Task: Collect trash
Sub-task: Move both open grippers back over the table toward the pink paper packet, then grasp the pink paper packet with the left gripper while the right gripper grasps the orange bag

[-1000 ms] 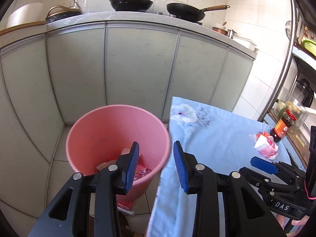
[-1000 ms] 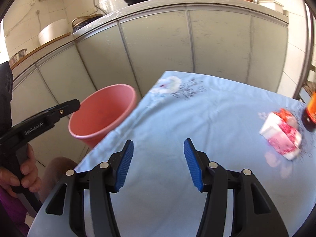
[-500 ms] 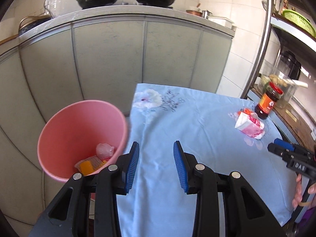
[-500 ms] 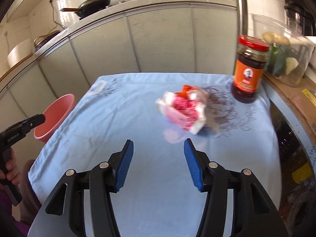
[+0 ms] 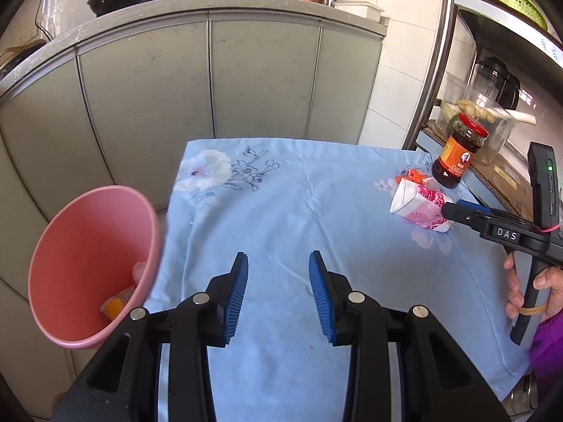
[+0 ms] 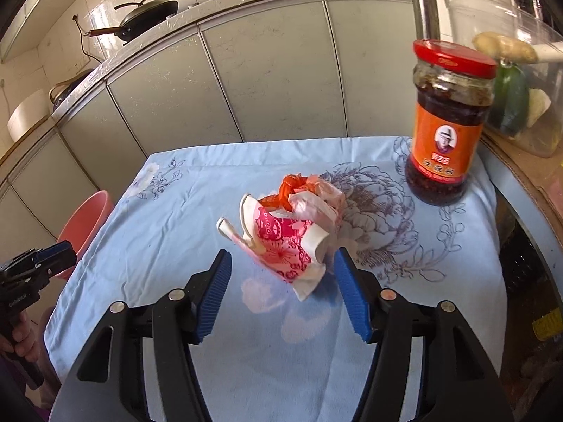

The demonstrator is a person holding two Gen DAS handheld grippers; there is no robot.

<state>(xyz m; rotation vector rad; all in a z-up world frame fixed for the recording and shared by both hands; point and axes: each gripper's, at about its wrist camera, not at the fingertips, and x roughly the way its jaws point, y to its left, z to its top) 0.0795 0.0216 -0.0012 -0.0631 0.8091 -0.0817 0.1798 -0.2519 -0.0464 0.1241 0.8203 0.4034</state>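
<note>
A crushed pink-and-white paper cup (image 6: 285, 242) lies on the blue floral tablecloth (image 6: 183, 211), with orange and pale wrappers (image 6: 302, 190) bunched at its far end. My right gripper (image 6: 281, 281) has its jaws opening, and the cup's near end sits between the fingertips without the pads pressing on it. In the left wrist view the same cup (image 5: 418, 207) lies just ahead of the right gripper (image 5: 457, 211). The left gripper (image 5: 278, 292) hangs open and empty over the cloth's near left part. A pink bin (image 5: 91, 274) beside the table holds some trash.
A red-lidded sauce jar (image 6: 447, 123) stands on the cloth just right of and behind the cup. A shelf with a clear container (image 6: 520, 81) borders the table's right side. Grey cabinets (image 5: 211, 81) topped with pans run behind. A hand (image 5: 527, 292) holds the right gripper.
Both views have swung right, away from the bin and over the table. The right gripper has closed in on the cup and its jaws stand wider. The left gripper's opening is unchanged.
</note>
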